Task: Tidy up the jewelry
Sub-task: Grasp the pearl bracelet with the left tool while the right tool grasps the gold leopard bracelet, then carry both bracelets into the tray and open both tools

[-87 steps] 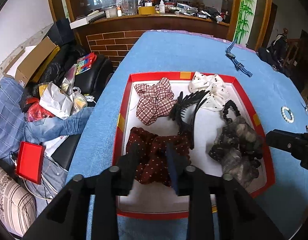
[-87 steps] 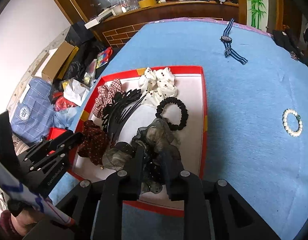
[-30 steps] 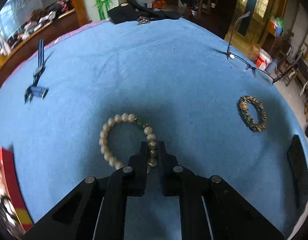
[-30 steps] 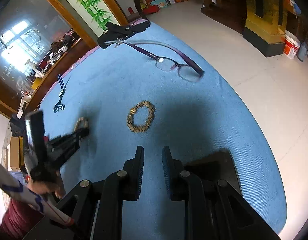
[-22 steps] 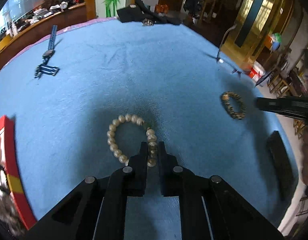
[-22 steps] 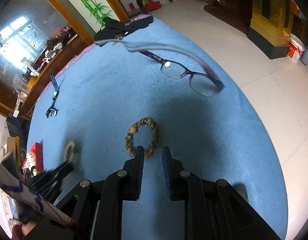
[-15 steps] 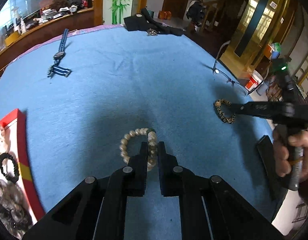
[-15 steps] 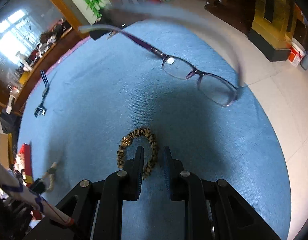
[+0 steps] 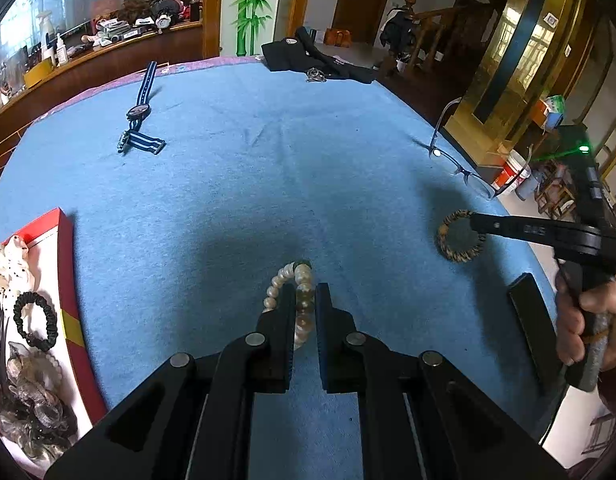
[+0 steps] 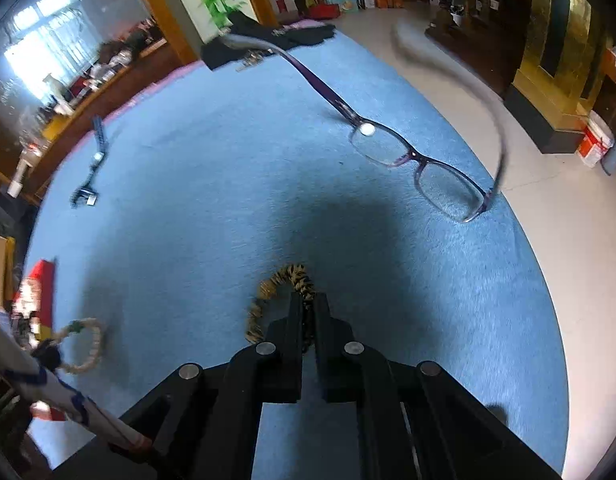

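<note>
Pearl bracelet [image 9: 296, 288] sits clamped between the fingers of the left gripper [image 9: 302, 300], lifted just off the blue tablecloth [image 9: 268, 168], likely bound for the red tray [image 9: 66, 240] at the near left. Farther right, the right gripper [image 10: 307, 308] is pinched on the leopard-print bracelet [image 10: 284, 280] (whether it is lifted is unclear), near the glasses [image 10: 420, 168].

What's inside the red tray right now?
The red tray holds a white dotted scrunchie, a black hair tie and grey gauzy hair pieces. The frame edge cuts off the rest of the tray.
</note>
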The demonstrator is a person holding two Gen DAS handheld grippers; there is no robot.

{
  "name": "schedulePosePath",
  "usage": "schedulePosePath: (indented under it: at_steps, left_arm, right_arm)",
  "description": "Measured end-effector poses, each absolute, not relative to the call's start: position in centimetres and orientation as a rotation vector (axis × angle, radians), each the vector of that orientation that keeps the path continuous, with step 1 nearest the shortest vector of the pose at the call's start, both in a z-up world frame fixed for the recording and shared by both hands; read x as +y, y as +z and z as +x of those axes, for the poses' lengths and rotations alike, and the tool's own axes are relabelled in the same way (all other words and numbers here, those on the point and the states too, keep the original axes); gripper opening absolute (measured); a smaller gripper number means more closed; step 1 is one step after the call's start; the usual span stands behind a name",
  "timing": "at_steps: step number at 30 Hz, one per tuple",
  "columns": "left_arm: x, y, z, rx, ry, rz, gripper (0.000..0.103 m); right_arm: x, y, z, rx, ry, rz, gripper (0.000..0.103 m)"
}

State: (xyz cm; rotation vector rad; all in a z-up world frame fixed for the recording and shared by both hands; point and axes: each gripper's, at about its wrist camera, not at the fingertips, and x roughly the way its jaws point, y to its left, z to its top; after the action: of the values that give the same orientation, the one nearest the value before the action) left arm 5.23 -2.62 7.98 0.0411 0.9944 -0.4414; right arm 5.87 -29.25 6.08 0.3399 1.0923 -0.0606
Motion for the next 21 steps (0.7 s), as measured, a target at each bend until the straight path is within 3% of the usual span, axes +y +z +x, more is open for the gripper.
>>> schedulePosePath:
  at_steps: [21]
  left_arm:
    - [4.1, 11.2, 0.5, 0.932, -0.391, 0.010, 0.009]
  right_arm:
    - [-15.7, 12.3, 1.9, 1.024, 0.209, 0.300, 0.005]
